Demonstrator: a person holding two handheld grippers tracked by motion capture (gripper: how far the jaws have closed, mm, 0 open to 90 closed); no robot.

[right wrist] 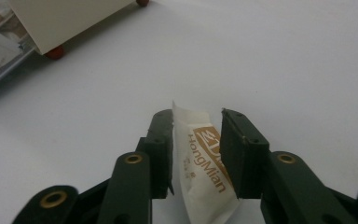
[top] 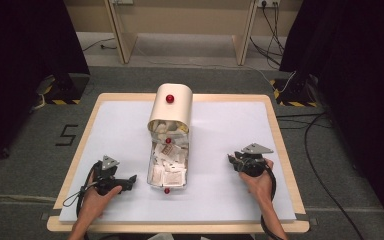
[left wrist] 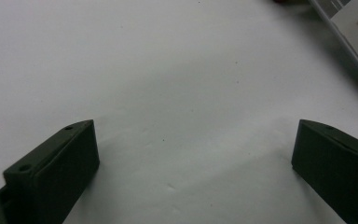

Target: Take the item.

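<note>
Grey carpet floor (top: 25, 165), black curtains (top: 20, 45) at both sides, cables (top: 320, 150) trailing right.

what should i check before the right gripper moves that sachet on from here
1. Sachet held between the right gripper fingers: ok, pinched on both sides.
2. Hold is square: not ok, the sachet sits tilted in the grip.
3. Left gripper free: ok, open over bare white table surface.
4. Sachet box lid raised: ok, packets exposed.
5. Room in the box: cannot tell, it looks nearly full.
6. Path from the right gripper to the box: ok, bare surface between them.
</note>
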